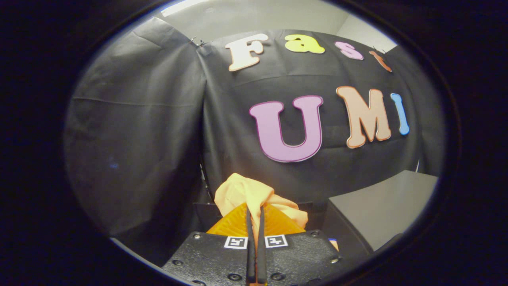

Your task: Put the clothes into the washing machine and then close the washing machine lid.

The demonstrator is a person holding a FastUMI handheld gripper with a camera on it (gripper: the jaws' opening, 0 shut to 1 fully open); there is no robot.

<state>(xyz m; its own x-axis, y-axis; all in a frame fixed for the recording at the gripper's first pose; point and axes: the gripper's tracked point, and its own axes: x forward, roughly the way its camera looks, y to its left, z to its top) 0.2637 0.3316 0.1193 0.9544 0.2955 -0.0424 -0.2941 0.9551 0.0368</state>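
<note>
Pinching a bunched orange cloth (254, 195), the gripper (256, 222) has its two fingers drawn almost together with a fold of the fabric caught in the narrow gap between them, so both press on it. Most of the cloth bulges up just ahead of the fingers, with a flap drooping to the right of them, and it is lifted in front of the booth's black wall (139, 131). Well to the right of the cloth, beyond the fingers, sits a grey flat-topped box (381, 206).
</note>
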